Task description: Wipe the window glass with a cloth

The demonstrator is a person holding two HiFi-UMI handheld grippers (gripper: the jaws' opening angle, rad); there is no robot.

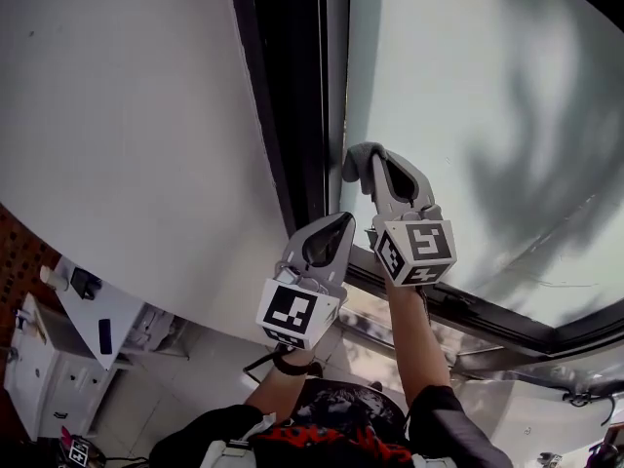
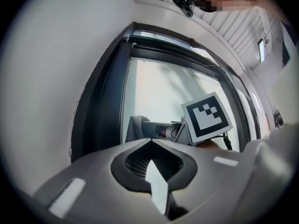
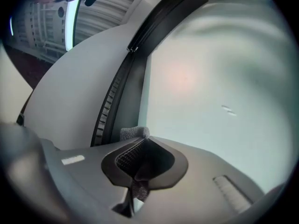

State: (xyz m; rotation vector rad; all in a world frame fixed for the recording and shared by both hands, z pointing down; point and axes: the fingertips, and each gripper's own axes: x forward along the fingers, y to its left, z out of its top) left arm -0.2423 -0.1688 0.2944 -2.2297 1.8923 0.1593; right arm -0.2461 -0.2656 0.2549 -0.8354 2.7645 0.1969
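Near the pane's lower left corner, we hold the right hand-held gripper (image 1: 368, 161) with its jaws clamped on a small grey cloth (image 1: 351, 162). A wad of the cloth pokes out past the tips and, as far as we can judge, rests against the window glass (image 1: 468, 86) just beside the dark frame (image 1: 292, 96). In the head view this gripper's long axis runs from 5 o'clock, at its marker cube (image 1: 417, 250), up to 11 o'clock at the cloth, so the cloth leads and the hand trails. The wipe turns on one relation: almost all of the open pane spreads from 12 to 3 o'clock of the cloth. The frame hems the cloth in at 9 o'clock and the bottom rail (image 1: 468, 305) lies near at 5 o'clock, so we judge that any stroke must travel up or to the right. The left hand-held gripper (image 1: 343, 224) sits at 7 o'clock of the right one, low beside the frame and apart from the glass. Its own view shows the jaws pressed together with nothing between them. The white wall (image 1: 146, 115) fills everything further toward 9 o'clock. The right arm is plainly the one nearer the work.
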